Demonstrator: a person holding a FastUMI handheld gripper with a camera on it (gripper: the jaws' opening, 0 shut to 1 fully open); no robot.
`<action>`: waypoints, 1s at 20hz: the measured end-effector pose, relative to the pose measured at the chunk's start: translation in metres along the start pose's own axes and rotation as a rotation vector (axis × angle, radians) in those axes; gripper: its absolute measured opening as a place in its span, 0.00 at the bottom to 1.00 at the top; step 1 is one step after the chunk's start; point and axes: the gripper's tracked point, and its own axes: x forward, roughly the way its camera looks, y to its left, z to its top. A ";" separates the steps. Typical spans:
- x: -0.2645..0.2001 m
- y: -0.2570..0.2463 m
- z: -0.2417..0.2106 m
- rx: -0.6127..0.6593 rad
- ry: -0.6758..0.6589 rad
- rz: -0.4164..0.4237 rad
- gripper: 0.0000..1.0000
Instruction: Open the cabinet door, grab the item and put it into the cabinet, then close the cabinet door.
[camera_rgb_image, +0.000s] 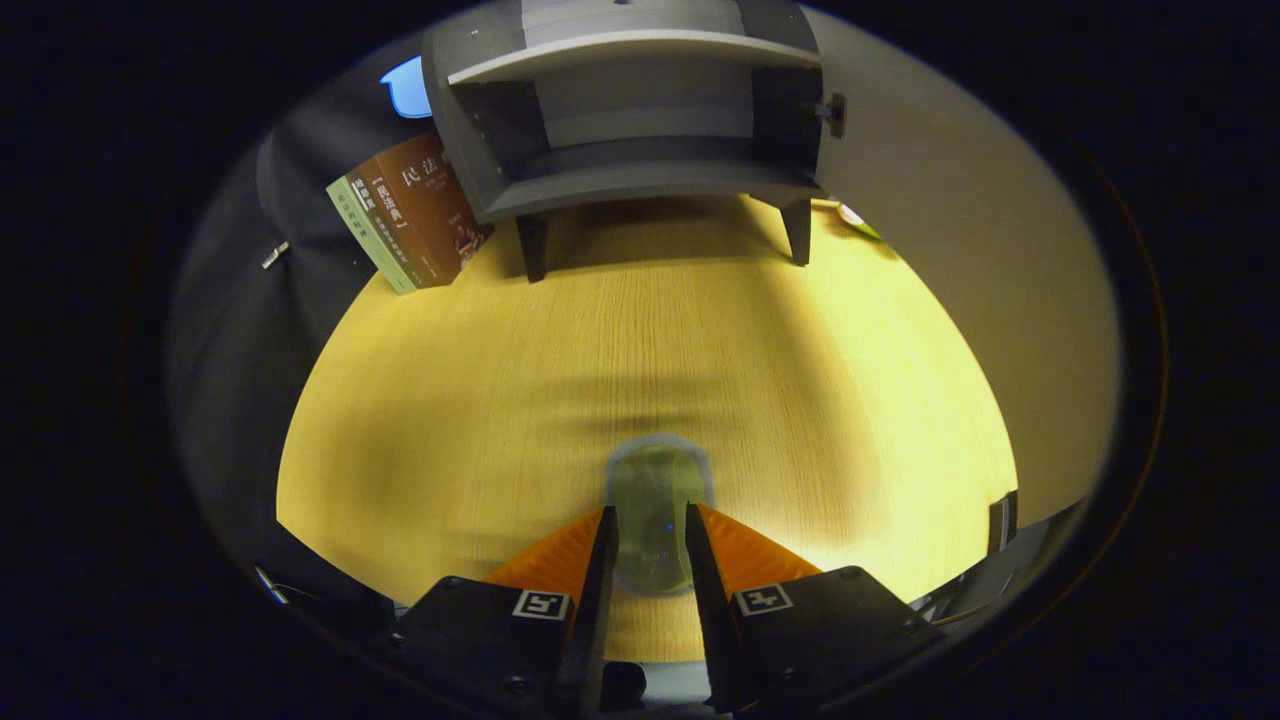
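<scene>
Gripper (650, 540) fingers clamp a small rounded item (655, 500), blurred, possibly a greenish cap or jar, above the wooden table (450, 400), well short of the grey cabinet (640, 110). Cabinet door (960, 250) stands open to its right; a book (410, 215) leans at its left. Risk: smooth round item slips from the grip en route, or clips the cabinet's shelf edge w/ a low approach.

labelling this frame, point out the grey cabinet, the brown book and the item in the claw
grey wooden cabinet (640, 180): gripper view, lower shelf
brown-covered book (420, 205): gripper view, front cover
pale rounded item (655, 500): gripper view, top, between claw fingers
</scene>
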 end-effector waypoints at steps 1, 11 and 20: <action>0.002 0.000 -0.002 -0.007 0.008 -0.003 0.45; -0.004 -0.007 -0.015 -0.093 0.099 -0.046 0.32; -0.008 -0.015 -0.015 -0.069 0.114 -0.065 0.18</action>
